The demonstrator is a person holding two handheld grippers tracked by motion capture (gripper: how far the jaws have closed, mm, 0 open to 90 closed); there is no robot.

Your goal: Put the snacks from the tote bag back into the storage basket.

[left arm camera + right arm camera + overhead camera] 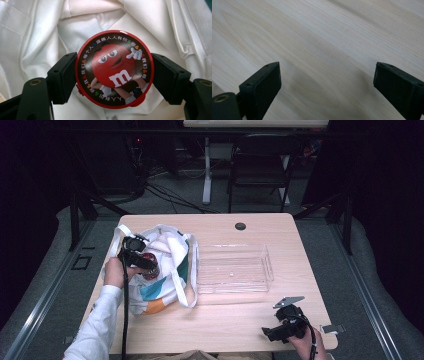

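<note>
A round red-rimmed candy tin (pixel 114 69) with a red cartoon character on its lid sits between the jaws of my left gripper (pixel 113 77), which is shut on its sides. From above, that left gripper (pixel 145 264) holds the tin (pixel 150 267) over the open mouth of a white tote bag (pixel 167 270) with teal and orange patches. White bag cloth (pixel 62 30) lies behind the tin. My right gripper (pixel 272 332) rests near the table's front right edge. Its jaws stand wide apart over bare wood (pixel 324 62), and the right gripper (pixel 327 82) holds nothing.
A clear plastic tray (pixel 234 269) lies right of the bag, mid-table. A small black round cap (pixel 240 226) is set in the tabletop near the far edge. A dark folding chair (pixel 260 165) and a white table leg (pixel 206 175) stand beyond the table.
</note>
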